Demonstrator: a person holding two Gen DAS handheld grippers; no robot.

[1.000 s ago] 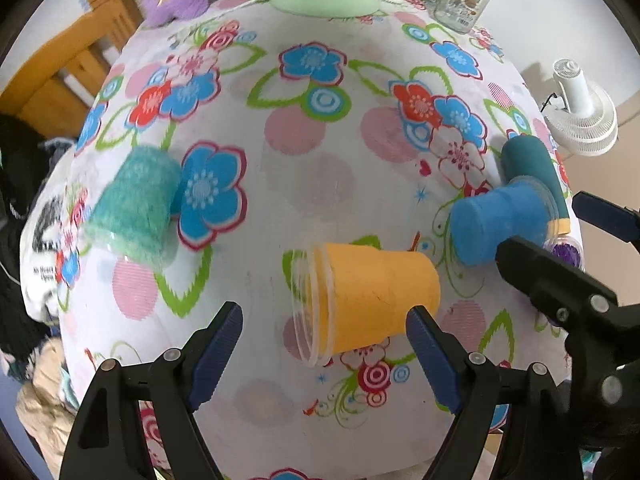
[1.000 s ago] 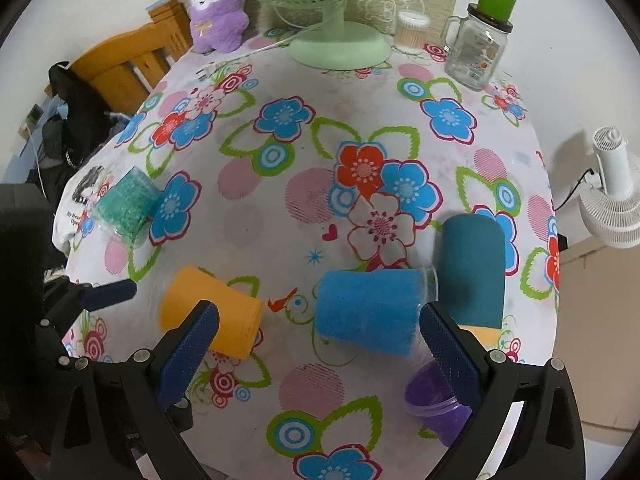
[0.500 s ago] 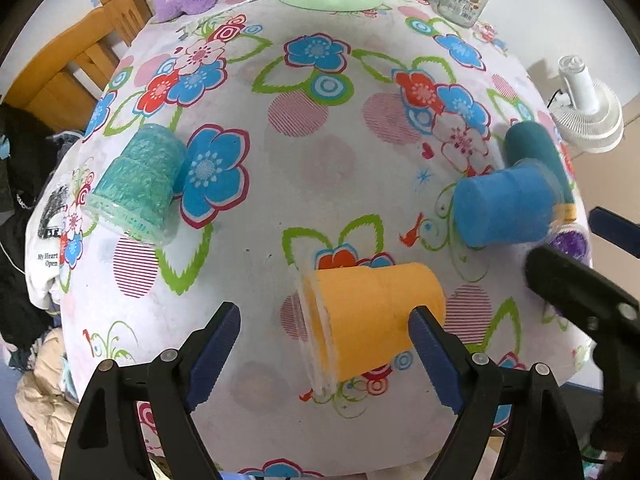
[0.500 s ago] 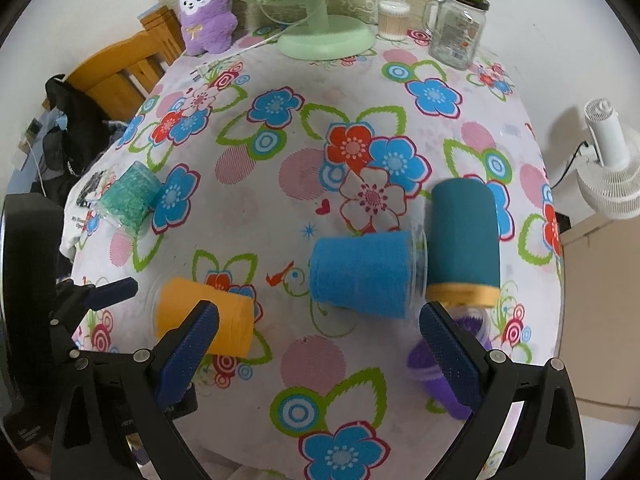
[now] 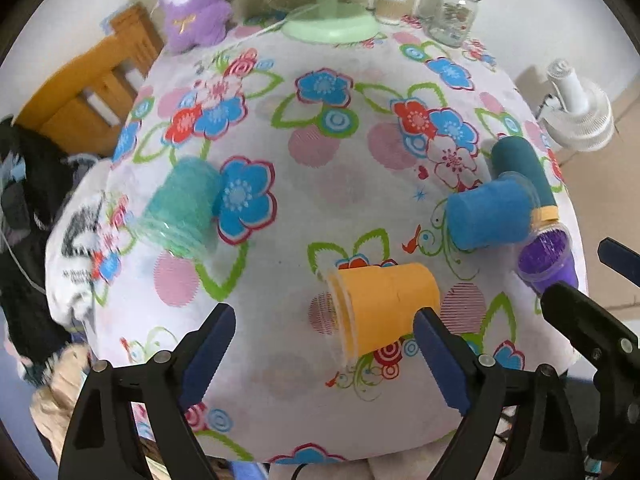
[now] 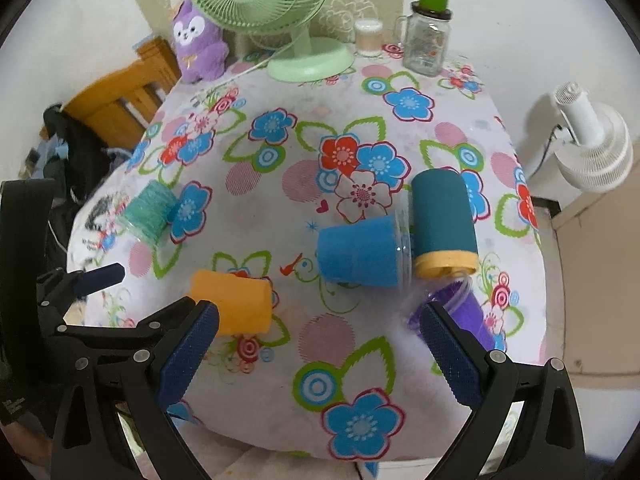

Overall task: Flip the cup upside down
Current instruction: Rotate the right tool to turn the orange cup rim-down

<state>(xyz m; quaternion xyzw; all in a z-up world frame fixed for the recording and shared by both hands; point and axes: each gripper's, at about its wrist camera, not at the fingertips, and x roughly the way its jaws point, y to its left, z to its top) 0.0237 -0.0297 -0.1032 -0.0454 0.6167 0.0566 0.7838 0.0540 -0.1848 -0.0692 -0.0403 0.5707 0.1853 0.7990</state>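
Observation:
Several cups lie on their sides on the flowered tablecloth (image 5: 340, 184). An orange cup (image 5: 384, 304) lies near the front edge, its mouth to the left; it also shows in the right wrist view (image 6: 232, 300). A blue cup (image 6: 360, 252), a dark teal cup (image 6: 442, 220), a purple cup (image 6: 460, 312) and a green cup (image 5: 180, 208) lie around it. My left gripper (image 5: 324, 356) is open and empty, just in front of the orange cup. My right gripper (image 6: 320, 356) is open and empty, in front of the blue cup.
A green desk fan (image 6: 272, 12), a purple plush toy (image 6: 198, 40), a glass jar with a green lid (image 6: 428, 36) and a small white container (image 6: 368, 36) stand at the table's back. A white fan (image 6: 588, 140) stands off the right edge, a wooden chair (image 6: 120, 100) at the left.
Both grippers have drawn back and up from the cups. The orange cup and blue cup now sit farther from the fingers. The cups have not moved.

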